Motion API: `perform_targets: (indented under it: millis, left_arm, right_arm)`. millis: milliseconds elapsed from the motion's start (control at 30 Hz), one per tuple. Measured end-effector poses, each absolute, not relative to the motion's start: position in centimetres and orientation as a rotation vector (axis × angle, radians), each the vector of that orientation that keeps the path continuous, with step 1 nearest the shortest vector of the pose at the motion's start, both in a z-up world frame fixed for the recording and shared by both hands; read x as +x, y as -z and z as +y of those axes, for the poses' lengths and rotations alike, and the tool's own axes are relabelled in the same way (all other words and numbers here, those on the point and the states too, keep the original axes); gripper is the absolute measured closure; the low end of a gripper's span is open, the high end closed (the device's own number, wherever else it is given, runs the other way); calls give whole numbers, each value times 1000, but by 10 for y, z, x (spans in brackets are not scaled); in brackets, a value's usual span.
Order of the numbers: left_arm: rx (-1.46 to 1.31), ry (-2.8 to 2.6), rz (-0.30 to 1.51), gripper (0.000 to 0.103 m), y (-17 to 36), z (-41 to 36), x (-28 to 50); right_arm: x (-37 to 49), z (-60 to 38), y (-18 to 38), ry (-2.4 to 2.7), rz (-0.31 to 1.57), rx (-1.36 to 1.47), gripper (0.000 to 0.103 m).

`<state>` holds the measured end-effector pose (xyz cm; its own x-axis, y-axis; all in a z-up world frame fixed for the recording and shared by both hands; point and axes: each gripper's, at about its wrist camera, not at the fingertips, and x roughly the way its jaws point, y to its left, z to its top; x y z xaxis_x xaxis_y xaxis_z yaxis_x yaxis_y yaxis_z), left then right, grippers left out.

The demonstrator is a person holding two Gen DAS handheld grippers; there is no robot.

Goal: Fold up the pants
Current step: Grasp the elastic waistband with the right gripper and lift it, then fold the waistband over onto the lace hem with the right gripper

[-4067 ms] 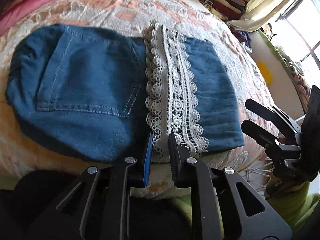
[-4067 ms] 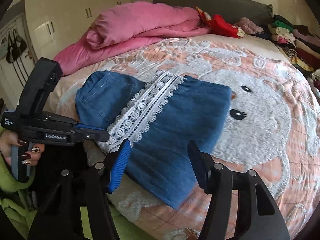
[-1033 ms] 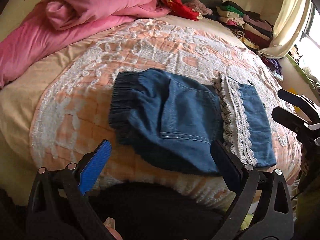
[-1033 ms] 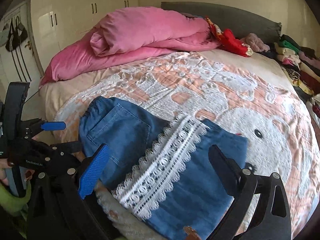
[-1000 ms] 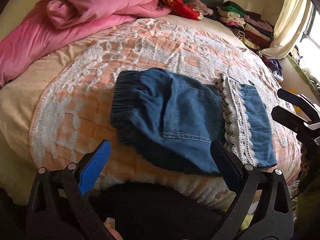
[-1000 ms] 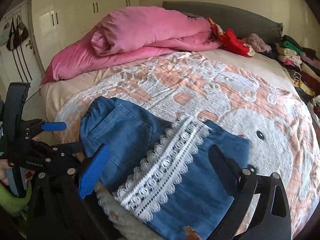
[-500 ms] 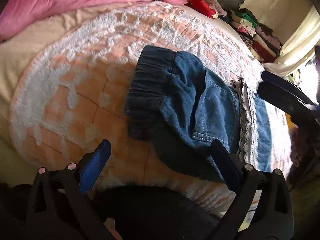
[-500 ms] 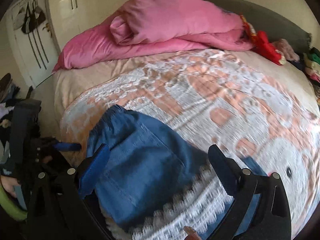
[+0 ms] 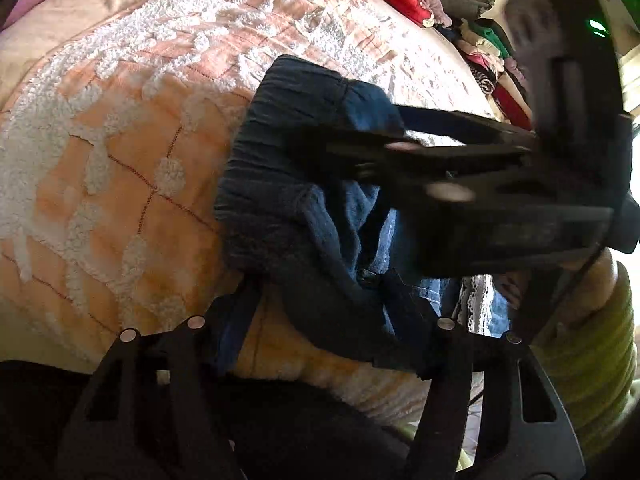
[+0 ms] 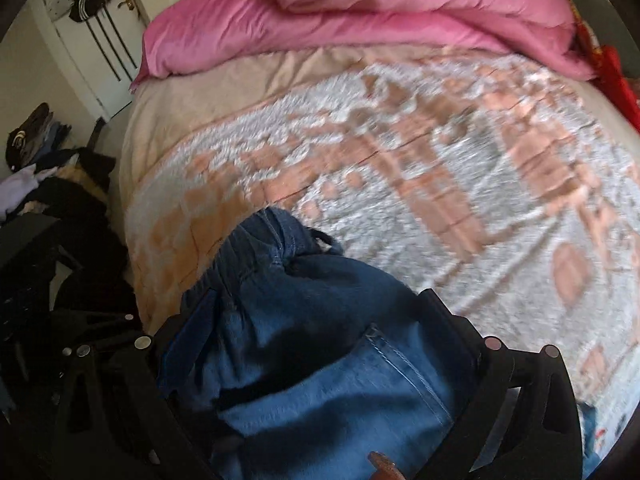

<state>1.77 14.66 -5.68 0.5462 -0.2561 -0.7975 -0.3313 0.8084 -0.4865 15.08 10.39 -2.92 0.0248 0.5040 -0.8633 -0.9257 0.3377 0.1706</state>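
Note:
The blue denim pants (image 9: 280, 184) lie folded on the bed, elastic waistband end toward the left; a strip of white lace trim (image 9: 474, 308) shows behind. My left gripper (image 9: 324, 312) is open, its fingers straddling the near waistband corner. My right gripper (image 10: 316, 328) is open, its fingers either side of the waistband end of the pants (image 10: 320, 360). In the left wrist view the right gripper (image 9: 320, 140) reaches in from the right over the waistband, blurred.
The bed has a peach and white textured blanket (image 10: 420, 160). A pink duvet (image 10: 360, 12) lies at the head. Stacked folded clothes (image 9: 492, 56) sit at the far side. Loose dark clothes (image 10: 48, 184) lie on the floor by a white door.
Both grippers have moved in to the waistband end of the pants. The right gripper now crosses the left wrist view. The waistband looks bunched.

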Motion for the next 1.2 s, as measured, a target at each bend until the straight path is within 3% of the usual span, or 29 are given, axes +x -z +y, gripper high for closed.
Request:
perform_targets:
  millis: [33, 133, 167, 200, 267, 633, 733, 800, 833, 900, 933, 967, 1200]
  left_arm:
    - [-656, -49, 1015, 48, 57, 146, 18]
    - [-655, -49, 1019, 48, 56, 147, 18]
    - [-652, -49, 1016, 48, 55, 146, 16]
    - [-644, -52, 1008, 47, 51, 146, 14]
    - [-626, -49, 966, 31, 43, 141, 10]
    - [-711, 161, 935, 14, 32, 97, 29]
    - [-722, 234, 931, 16, 27, 79, 40]
    - [-699, 267, 910, 31, 18, 65, 43]
    - [-681, 276, 902, 39, 13, 57, 44]
    - [-645, 302, 889, 40, 7, 42, 46]
    - [-620, 313, 888, 40, 5, 33, 46]
    - [-598, 321, 889, 40, 4, 27, 47]
    - [-415, 389, 966, 40, 19, -30, 46]
  right_arm:
    - [153, 105, 34, -1200, 1047, -500, 6]
    - [154, 102, 36, -1273, 1078, -430, 52]
    - [152, 97, 31, -1303, 1058, -400, 60]
    - [150, 91, 25, -1313, 1028, -389, 64]
    - [151, 75, 12, -1337, 1002, -332, 71]
    - [170, -48, -50, -1368, 858, -51, 71]
    - [174, -70, -54, -1347, 840, -25, 69]
    - [176, -83, -54, -1331, 830, -5, 66]
    - [176, -91, -55, -1315, 821, 9, 61]
    - [176, -107, -53, -1286, 811, 37, 47]
    - [176, -119, -53, -1257, 805, 50, 28]
    - [174, -133, -52, -1213, 787, 68, 17]
    - [170, -211, -13, -966, 883, 200, 14]
